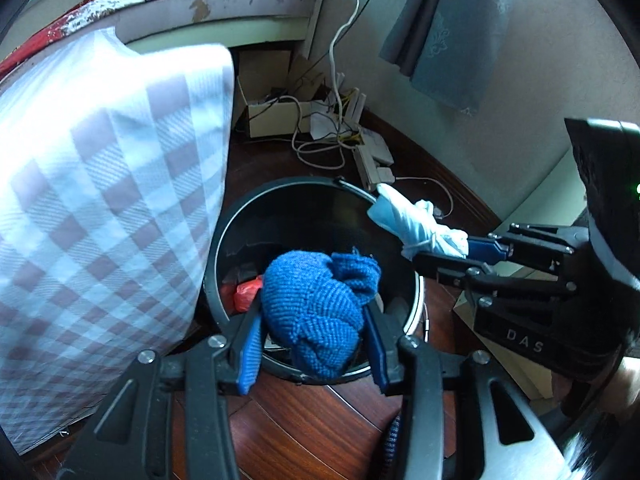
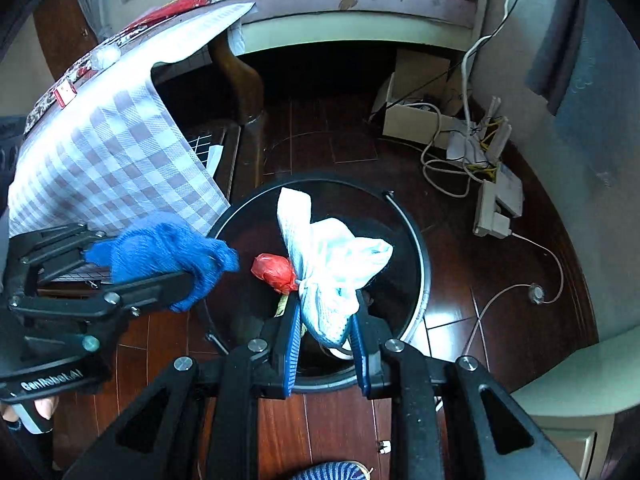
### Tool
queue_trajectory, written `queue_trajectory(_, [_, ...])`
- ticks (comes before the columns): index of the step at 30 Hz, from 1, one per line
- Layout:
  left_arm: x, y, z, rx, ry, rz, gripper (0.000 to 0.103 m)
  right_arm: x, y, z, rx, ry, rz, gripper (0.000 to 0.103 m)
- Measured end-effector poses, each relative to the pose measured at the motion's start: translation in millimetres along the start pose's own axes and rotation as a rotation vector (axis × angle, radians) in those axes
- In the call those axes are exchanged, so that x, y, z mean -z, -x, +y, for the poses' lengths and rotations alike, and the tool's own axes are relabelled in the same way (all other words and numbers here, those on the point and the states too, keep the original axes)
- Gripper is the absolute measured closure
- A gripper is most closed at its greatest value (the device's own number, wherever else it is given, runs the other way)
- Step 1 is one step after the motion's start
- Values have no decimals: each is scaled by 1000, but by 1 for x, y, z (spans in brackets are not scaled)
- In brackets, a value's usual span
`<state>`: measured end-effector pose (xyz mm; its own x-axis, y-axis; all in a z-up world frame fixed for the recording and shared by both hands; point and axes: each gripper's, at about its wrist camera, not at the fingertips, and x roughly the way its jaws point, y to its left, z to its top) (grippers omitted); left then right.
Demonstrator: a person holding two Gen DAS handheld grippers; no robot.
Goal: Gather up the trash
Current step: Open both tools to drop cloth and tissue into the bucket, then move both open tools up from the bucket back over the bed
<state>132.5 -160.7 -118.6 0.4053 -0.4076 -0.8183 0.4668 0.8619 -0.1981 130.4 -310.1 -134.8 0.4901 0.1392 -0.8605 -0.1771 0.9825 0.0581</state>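
Two claws (image 1: 312, 344) (image 2: 326, 340) clamped, blue knit (image 1: 316, 304), white wad (image 2: 332, 268)

Two readable markings, both on gripper bodies. "DAS" in pale caps on the black housing of the right gripper (image 1: 440, 258), lower right of left wrist view, letters tilted w/ the body. "GenRobot.AI" in white on the black housing of the left gripper (image 2: 160, 264), lower left of right wrist view, running slightly uphill to the right. Small red-and-white tag (image 2: 64, 94) on the bed edge, upper left of right wrist view: print too small to read. No other legible txt, nos. or signs in either view
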Motion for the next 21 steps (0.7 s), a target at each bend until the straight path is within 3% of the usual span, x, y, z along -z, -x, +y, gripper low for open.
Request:
queue_trajectory(3, [0, -8, 4, 27, 19, 0, 52, -2, -14, -2, -18, 8, 18, 77])
queue_trajectory(4, [0, -10, 6, 36, 25, -4, 41, -2, -20, -2, -22, 20, 37, 69])
queue_trajectory(5, [0, -14, 7, 27, 35, 1, 23, -1, -26, -1, 0, 38, 55, 59])
queue_trajectory(6, [0, -16, 10, 12, 53, 7, 14, 2, -33, -3, 40, 49, 74, 32])
queue_trajectory(7, [2, -16, 13, 3, 69, -1, 4, 5, -37, -4, 59, 48, 84, 20])
queue_trajectory(9, [7, -16, 17, -24, 87, -6, 2, 10, -43, -8, 71, 25, 113, 18])
queue_trajectory(11, [12, -19, 21, -55, 104, 9, 1, 12, -45, -12, 100, 11, 130, 3])
queue_trajectory(12, [14, -20, 22, -73, 108, 15, 1, 13, -45, -13, 111, 5, 136, 1])
queue_trajectory(21, [30, -15, 26, -129, 111, 11, 1, 11, -39, -16, 129, -3, 116, 1])
